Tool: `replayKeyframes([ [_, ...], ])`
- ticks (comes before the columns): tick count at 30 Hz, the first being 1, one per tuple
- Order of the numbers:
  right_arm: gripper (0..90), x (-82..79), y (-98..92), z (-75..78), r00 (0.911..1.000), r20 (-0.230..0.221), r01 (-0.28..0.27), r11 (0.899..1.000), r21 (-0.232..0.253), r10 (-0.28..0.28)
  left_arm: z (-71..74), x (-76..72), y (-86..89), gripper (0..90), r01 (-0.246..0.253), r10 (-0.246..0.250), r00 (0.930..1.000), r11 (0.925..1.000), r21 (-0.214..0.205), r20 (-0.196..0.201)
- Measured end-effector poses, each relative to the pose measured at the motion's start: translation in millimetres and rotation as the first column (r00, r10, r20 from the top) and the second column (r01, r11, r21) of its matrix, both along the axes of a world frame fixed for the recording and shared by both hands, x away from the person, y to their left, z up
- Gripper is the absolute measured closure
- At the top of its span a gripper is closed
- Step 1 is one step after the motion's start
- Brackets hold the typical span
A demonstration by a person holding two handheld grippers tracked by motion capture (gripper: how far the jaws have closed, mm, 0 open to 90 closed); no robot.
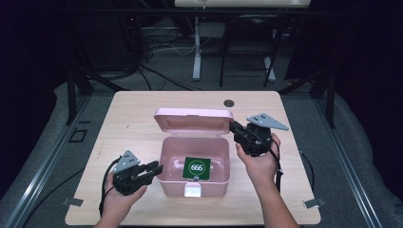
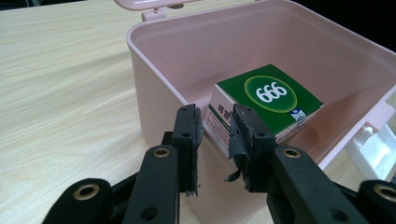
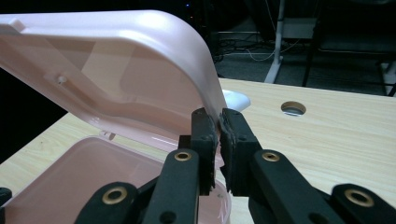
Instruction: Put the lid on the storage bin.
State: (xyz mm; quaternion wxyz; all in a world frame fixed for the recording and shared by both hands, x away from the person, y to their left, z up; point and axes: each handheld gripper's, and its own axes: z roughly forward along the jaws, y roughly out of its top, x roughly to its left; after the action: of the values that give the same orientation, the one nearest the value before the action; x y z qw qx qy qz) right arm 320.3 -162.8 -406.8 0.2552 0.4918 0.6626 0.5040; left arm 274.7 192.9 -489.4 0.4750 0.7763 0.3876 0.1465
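The pink box (image 1: 195,164) sits near the front middle of the wooden table (image 1: 133,114), its long axis running left to right, white latch (image 1: 192,190) facing the person and lid (image 1: 194,119) hinged at the far edge and standing open. Inside lies a green carton (image 2: 268,100), flat, its top marked "666" in white within a pale ring; the small print on its white side is unreadable. The left gripper (image 2: 215,126) clamps the box's left wall between nearly closed jaws, while the right gripper (image 3: 219,128) pinches the lid's right edge, jaws almost shut.
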Motion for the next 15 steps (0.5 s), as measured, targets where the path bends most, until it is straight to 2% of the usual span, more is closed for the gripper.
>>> replayKeyframes([
  [6, 83.8, -1.7, -0.9, -0.9, 0.9999, -0.001, -0.012, 1.0, 0.004, 0.012, 0.2, -0.5, 1.3, 71.6, 0.002, -0.002, 0.9999, 0.9999, -0.014, -0.014],
  [10, 83.7, -3.9, -1.2, -1.7, 0.9999, -0.002, -0.014, 1.0, 0.004, 0.014, 0.7, -0.4, 1.4, 70.2, 0.006, -0.007, 0.9997, 0.9999, -0.009, -0.021],
  [15, 83.9, -6.1, -1.7, -1.6, 0.9999, -0.003, -0.017, 1.0, 0.002, 0.017, 5.2, 1.9, 2.4, 66.3, -0.009, 0.009, 0.9999, 0.9997, -0.024, -0.01],
])
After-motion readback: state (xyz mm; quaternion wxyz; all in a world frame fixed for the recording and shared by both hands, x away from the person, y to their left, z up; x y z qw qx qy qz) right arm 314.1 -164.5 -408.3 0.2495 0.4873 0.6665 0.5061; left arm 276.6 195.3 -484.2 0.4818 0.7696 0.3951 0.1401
